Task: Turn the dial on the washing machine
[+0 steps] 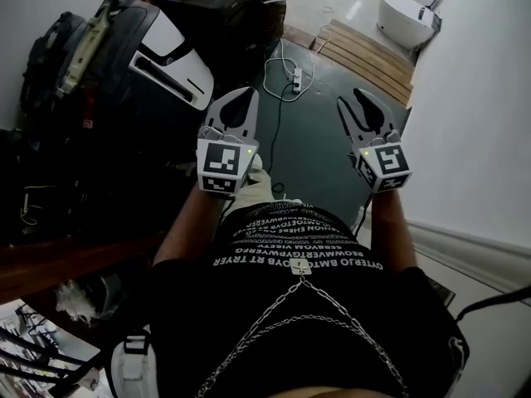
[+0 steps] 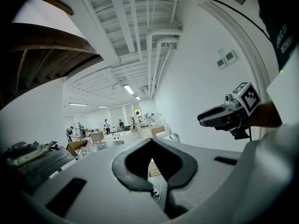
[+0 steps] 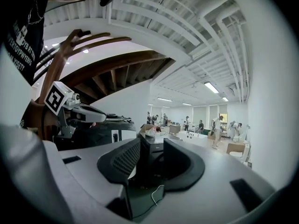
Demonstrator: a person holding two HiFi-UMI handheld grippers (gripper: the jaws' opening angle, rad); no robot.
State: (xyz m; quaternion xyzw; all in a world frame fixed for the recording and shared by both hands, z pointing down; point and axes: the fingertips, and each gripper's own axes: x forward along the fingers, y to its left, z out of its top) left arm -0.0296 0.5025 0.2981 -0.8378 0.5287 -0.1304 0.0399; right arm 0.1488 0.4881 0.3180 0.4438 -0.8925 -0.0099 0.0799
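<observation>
Washing machine stands well ahead, framed between the parted, empty jaws of the right gripper, left gripper clenched on nothing.

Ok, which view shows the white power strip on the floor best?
The head view: the power strip lies in full sight on the dark floor, cable looped beside it. The left gripper view and right gripper view each catch only a scrap of white cable low in the frame.

Your head view's top edge cuts off the glossy black appliance; the distant people are too small to make out.
</observation>
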